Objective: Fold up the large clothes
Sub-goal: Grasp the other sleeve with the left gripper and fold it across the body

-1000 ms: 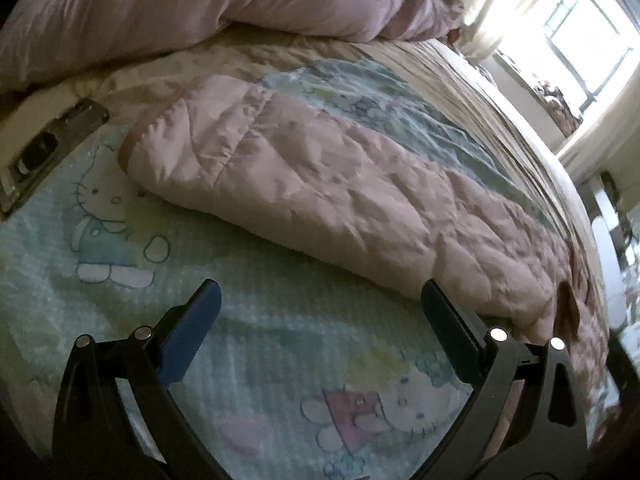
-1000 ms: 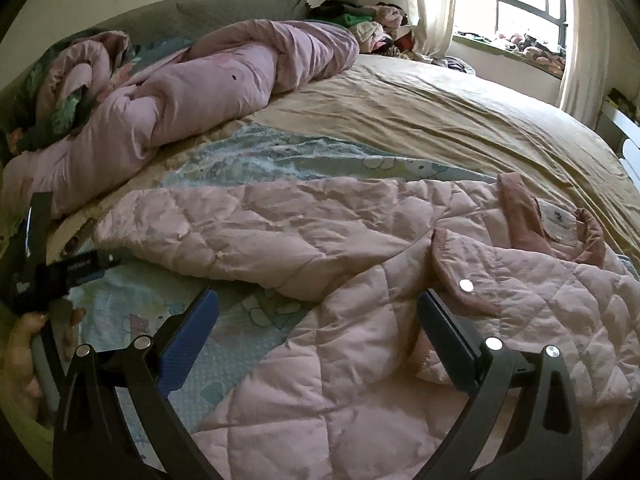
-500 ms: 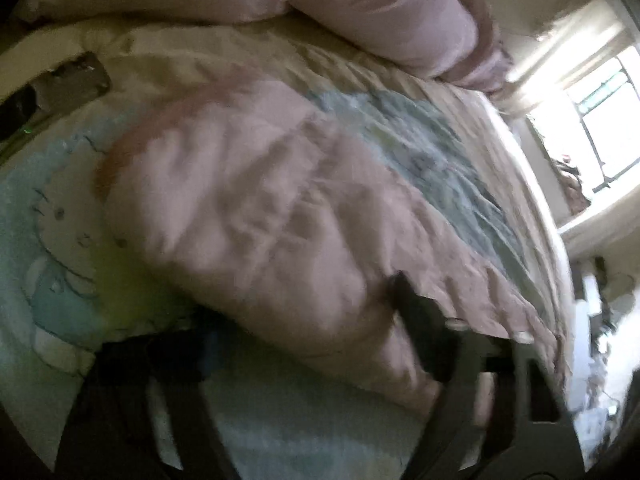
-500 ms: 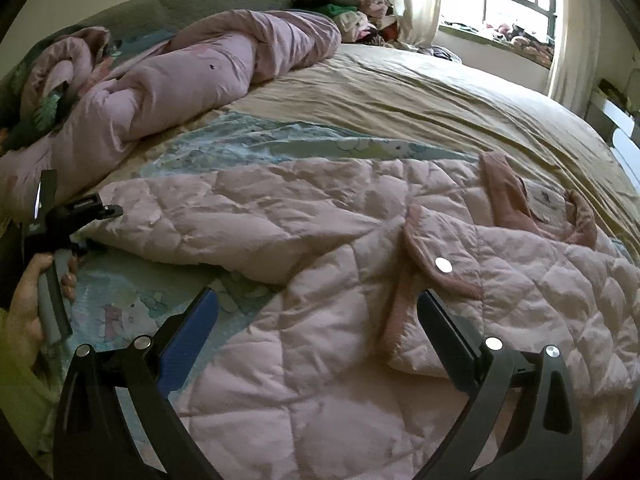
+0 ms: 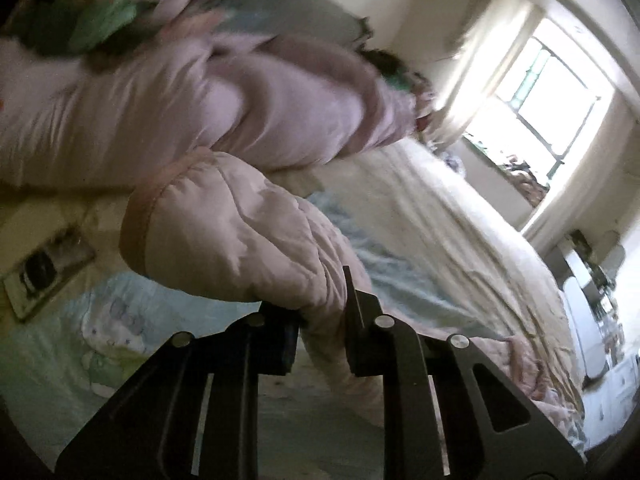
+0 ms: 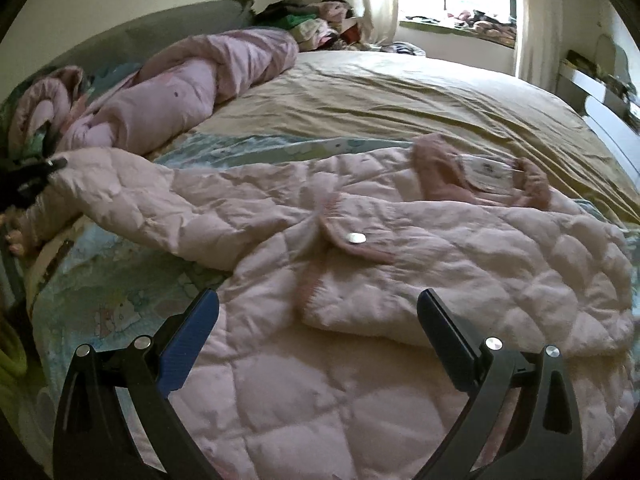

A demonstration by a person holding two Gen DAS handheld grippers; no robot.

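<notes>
1. We've got the pink quilted jacket [image 6: 400,248] spread front-up over the bed [image 6: 400,92], collar toward the window side, one sleeve [image 5: 240,240] stretched out to our left.
2. Left gripper [image 5: 320,320] is pinched tight on that sleeve near the cuff, and the sleeve is lifted off the cartoon-print sheet [image 5: 80,340].
3. Right gripper [image 6: 318,320] hovers over the jacket's lower front, jaws wide apart, holding nothing.
4. Handling guess: puffy, soft, light, a bit slick, so it'll slump and spring back out of folds.
5. Best bites are probably the ribbed cuff, hem or front placket, where there's firmer fabric to grab.
</notes>
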